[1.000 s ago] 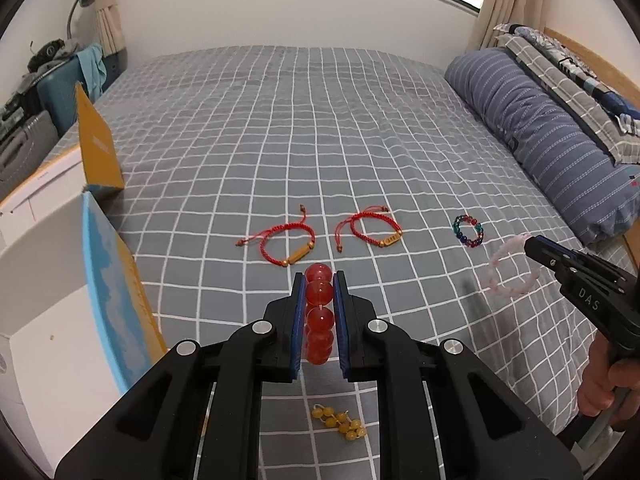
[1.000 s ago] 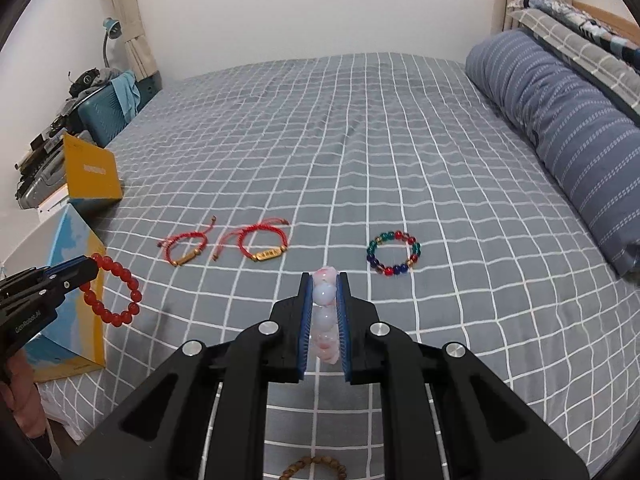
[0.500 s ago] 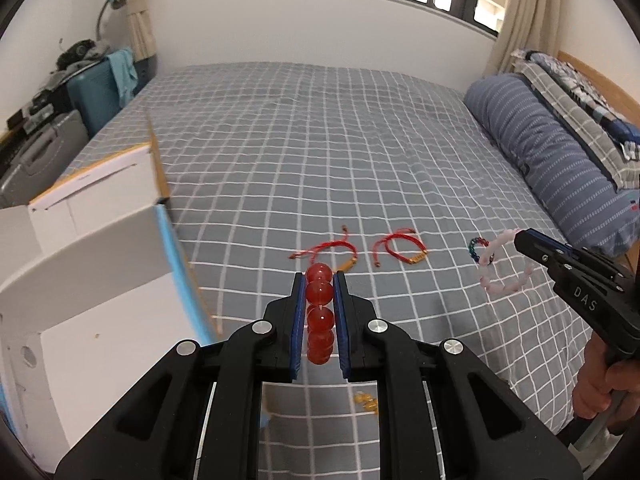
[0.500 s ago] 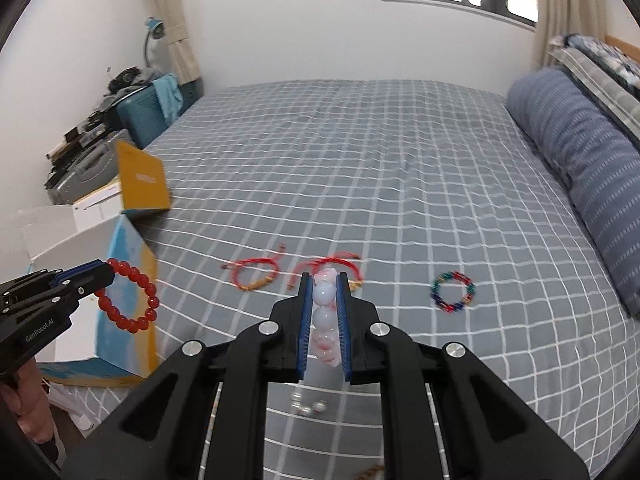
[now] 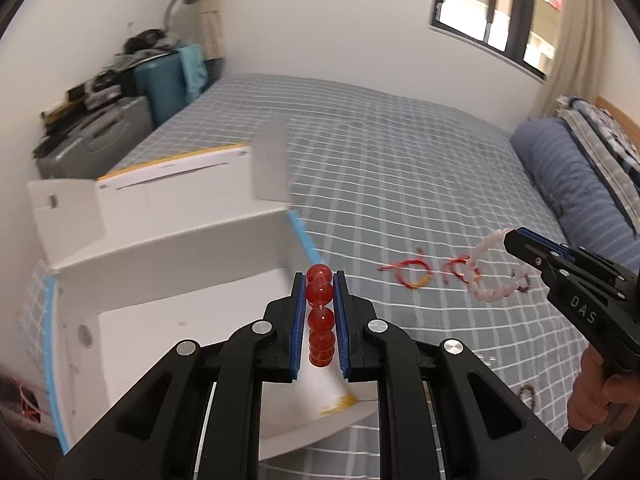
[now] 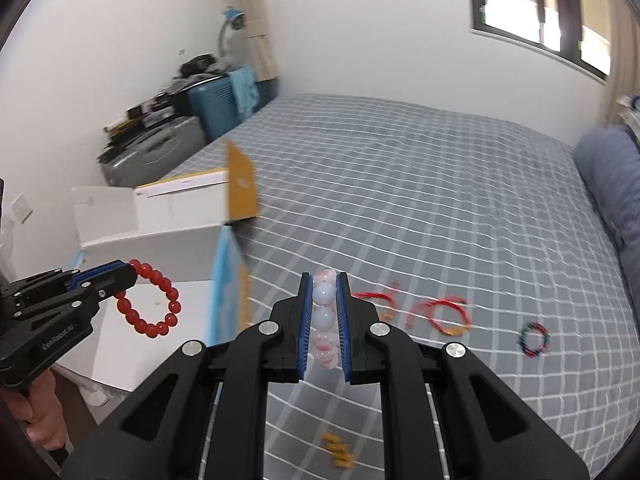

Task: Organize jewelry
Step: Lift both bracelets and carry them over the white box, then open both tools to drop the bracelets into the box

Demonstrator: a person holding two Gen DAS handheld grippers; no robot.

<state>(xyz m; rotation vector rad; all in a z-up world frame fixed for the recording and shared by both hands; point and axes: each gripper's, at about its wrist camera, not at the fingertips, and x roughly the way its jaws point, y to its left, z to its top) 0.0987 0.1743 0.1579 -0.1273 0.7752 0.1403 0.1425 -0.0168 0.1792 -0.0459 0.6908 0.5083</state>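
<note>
My left gripper (image 5: 319, 280) is shut on a red bead bracelet (image 5: 320, 316), held above the open white box (image 5: 168, 256) at the bed's left edge; the bracelet also hangs over the box in the right wrist view (image 6: 154, 304). My right gripper (image 6: 325, 280) is shut on a pale pink bead bracelet (image 6: 325, 320), held in the air over the bed; it also shows in the left wrist view (image 5: 486, 276). Two red cord bracelets (image 6: 416, 310) and a multicoloured bead bracelet (image 6: 534, 339) lie on the grey checked bedspread (image 6: 440, 208).
Small yellow beads (image 6: 338, 454) lie on the bedspread near me. A brown bead bracelet (image 5: 528, 392) lies at the lower right. A blue striped pillow (image 5: 576, 184) lies on the right. Suitcases and clutter (image 5: 104, 120) stand beyond the box by the wall.
Both grippers have swung left and risen, each keeping its bracelet. The left one now holds the red bracelet over the open box; the bracelets on the bed have shifted right in view.
</note>
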